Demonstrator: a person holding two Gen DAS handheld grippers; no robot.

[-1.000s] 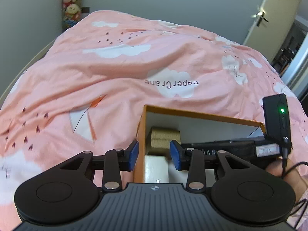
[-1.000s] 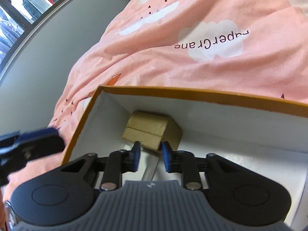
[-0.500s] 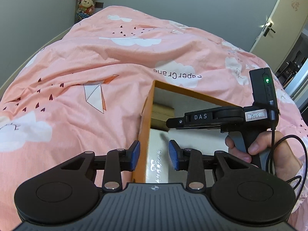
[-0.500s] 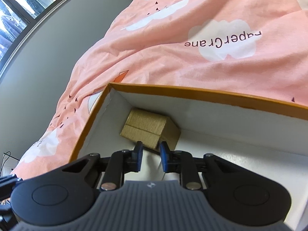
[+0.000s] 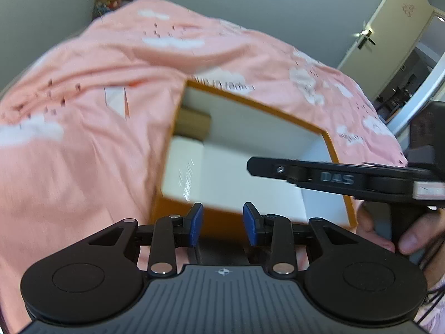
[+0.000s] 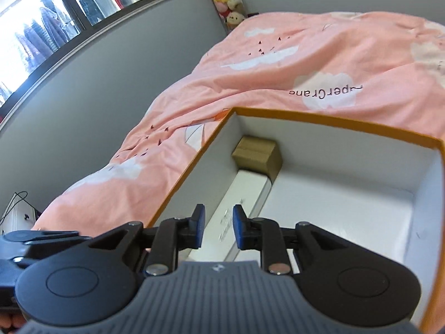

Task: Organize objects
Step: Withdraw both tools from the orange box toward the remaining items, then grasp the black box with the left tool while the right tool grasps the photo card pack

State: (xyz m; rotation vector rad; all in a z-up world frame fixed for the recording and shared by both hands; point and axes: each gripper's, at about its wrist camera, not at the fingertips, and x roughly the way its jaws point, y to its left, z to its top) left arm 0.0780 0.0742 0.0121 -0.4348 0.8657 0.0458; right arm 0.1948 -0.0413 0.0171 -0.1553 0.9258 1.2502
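Currently both tongs are empty, jaws apart. Orange-rimmed cardboard box with white interior (image 6: 336, 123) sits on pink cloud-print duvet (image 6: 292, 64), open side up. Inside: small brown corrugated carton (image 6: 257, 153) pushed into the far left corner, touching both walls; long flat white box (image 6: 244, 197) laid along the left wall, its far end butted against the carton. Packing reads as deliberate, I judge: items lined up against one wall, leaving the rest of the floor free for more. Right gripper (image 6: 219, 229) hovers over the near end of the white box, blue pads straddling it from above without contact; nothing clamped. Left gripper (image 5: 222, 224) sits outside the box at its near wall, pads level with the orange rim, gripping nothing; the view is motion-blurred. From the left camera the right tool's black body (image 5: 333, 178) reaches across above the box interior, held by a bare hand (image 5: 389, 233). Judgement: white box appears just placed; more objects likely to fetch
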